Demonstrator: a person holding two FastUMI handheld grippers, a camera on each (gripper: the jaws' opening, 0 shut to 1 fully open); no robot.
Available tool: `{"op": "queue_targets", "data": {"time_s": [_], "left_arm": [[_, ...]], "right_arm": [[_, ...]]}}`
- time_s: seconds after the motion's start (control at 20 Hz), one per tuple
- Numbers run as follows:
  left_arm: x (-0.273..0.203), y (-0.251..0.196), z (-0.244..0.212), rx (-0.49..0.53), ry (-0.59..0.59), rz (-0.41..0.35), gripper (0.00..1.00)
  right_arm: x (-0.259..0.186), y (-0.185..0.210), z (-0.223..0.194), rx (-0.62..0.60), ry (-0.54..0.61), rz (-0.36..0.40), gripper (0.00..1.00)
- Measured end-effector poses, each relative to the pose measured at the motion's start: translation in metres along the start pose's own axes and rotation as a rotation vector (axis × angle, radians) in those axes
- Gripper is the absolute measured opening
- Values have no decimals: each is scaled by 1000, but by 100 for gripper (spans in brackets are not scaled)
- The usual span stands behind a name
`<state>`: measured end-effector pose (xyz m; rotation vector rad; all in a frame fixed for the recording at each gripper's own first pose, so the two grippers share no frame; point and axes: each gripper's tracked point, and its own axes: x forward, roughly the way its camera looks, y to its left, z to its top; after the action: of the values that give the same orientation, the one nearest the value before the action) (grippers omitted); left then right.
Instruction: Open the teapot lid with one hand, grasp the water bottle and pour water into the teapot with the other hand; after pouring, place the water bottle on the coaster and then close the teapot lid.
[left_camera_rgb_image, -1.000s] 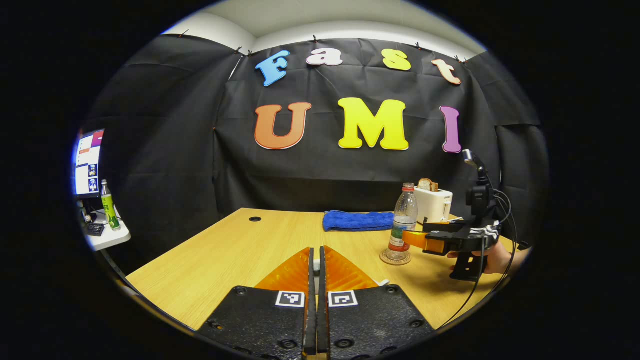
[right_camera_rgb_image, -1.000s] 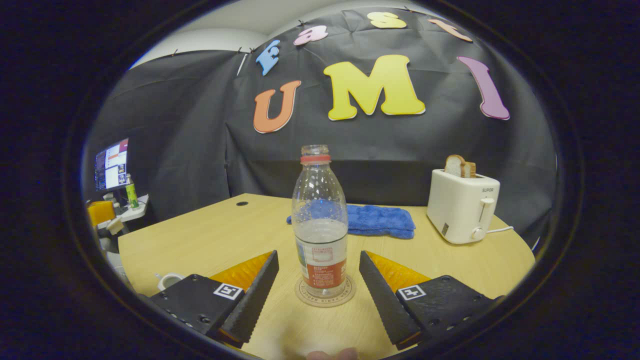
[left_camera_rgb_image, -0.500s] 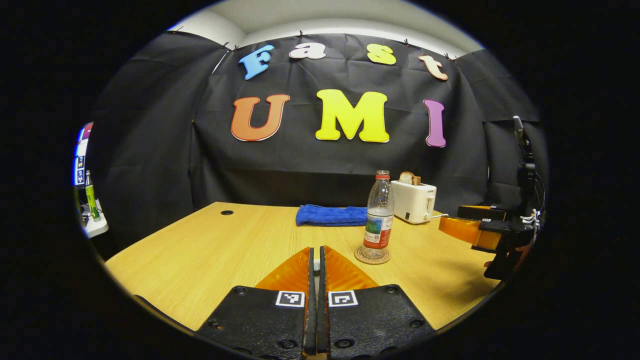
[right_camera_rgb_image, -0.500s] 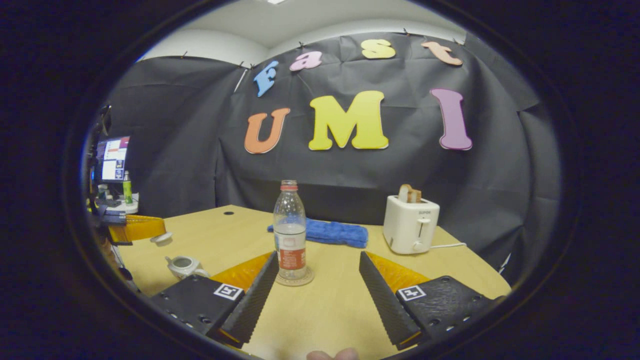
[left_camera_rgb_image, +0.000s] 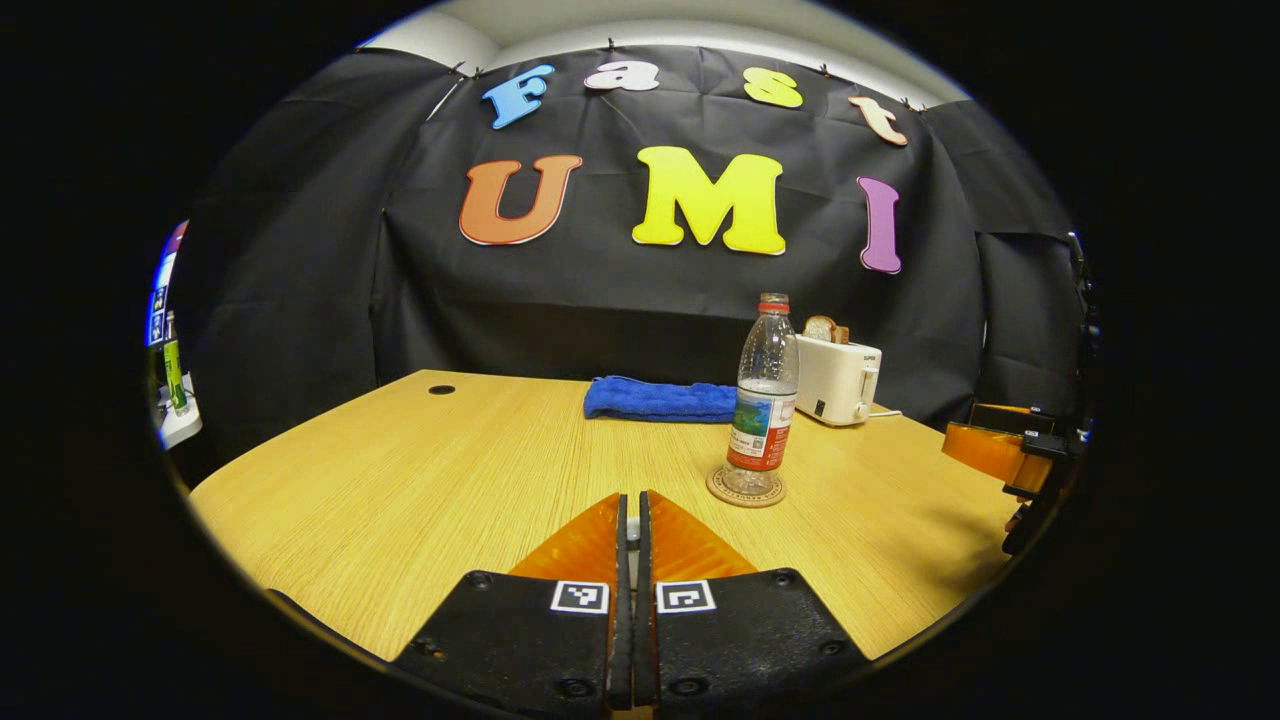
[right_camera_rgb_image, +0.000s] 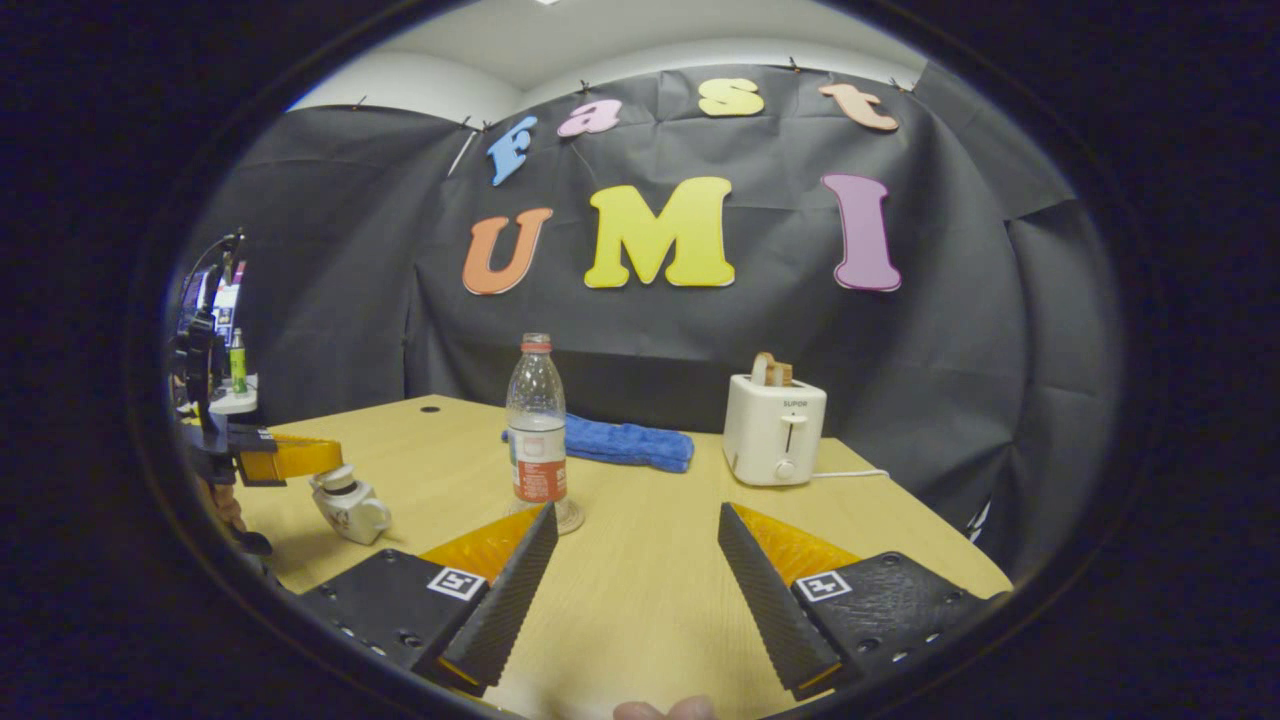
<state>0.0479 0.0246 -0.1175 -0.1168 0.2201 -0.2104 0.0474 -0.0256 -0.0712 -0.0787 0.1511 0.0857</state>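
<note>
The clear water bottle (left_camera_rgb_image: 764, 395) (right_camera_rgb_image: 535, 430) stands upright on the round coaster (left_camera_rgb_image: 745, 489) (right_camera_rgb_image: 570, 519), part full and uncapped. My right gripper (right_camera_rgb_image: 633, 515) is open and empty, drawn back to the right of the bottle; in the left gripper view the right gripper (left_camera_rgb_image: 965, 440) is at the far right. The small white teapot (right_camera_rgb_image: 352, 507) sits near the table's left edge with its lid (right_camera_rgb_image: 338, 478) on top. My left gripper (left_camera_rgb_image: 630, 497) (right_camera_rgb_image: 330, 457) is shut on the lid's knob, a white sliver between its fingers.
A blue towel (left_camera_rgb_image: 660, 399) (right_camera_rgb_image: 625, 443) lies at the back of the wooden table (left_camera_rgb_image: 400, 480) (right_camera_rgb_image: 650, 600). A white toaster (left_camera_rgb_image: 838, 379) (right_camera_rgb_image: 775, 430) with bread stands back right, its cord trailing right. A desk with a monitor and green bottle (right_camera_rgb_image: 238, 365) stands beyond the left edge.
My right gripper has pulled back and away from the bottle, staying open. My left gripper has brought the lid down from beside the teapot onto the teapot.
</note>
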Motion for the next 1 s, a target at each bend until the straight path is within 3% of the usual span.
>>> {"op": "queue_targets", "data": {"time_s": [0.5,0.7,0.8,0.9,0.95,1.0], "left_arm": [[3,-3,-10,-10,26,9,4],[2,-2,-9,-18,24,33,13],[-3,-1,0,-8,10,62,41],[-8,1,23,6,-38,114,87],[-17,0,38,18,-75,134,99],[-23,-3,51,29,-105,151,100]], "right_arm": [[-7,0,2,-3,-16,-4,96],[-12,2,11,-8,-40,-7,96],[-14,3,15,2,-56,-16,97],[-16,1,21,22,-70,-30,96],[-16,-2,25,31,-74,-47,96],[-16,-6,29,39,-77,-69,97]]}}
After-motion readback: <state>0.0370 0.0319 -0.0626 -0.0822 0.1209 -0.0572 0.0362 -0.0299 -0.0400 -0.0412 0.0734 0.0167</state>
